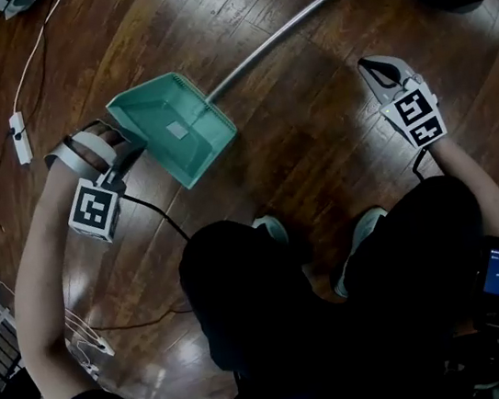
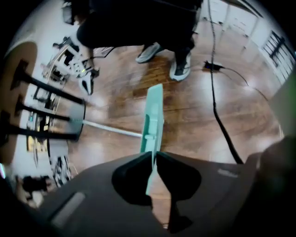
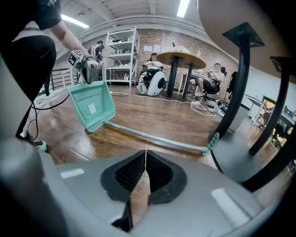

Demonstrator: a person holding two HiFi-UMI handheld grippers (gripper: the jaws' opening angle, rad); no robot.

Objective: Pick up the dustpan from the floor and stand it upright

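Jaws of left gripper [image 2: 154, 157] pinch dustpan [image 1: 174, 126] rim.

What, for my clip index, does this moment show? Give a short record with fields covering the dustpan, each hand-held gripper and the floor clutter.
dustpan: teal, raised at its gripped rim, not yet upright
handle: grey, runs low over the wooden floor; green tip beside a table base
left hand-held gripper: shut on the dustpan's rim
right hand-held gripper: shut, empty, apart from the dustpan
clutter: power strip, black cable
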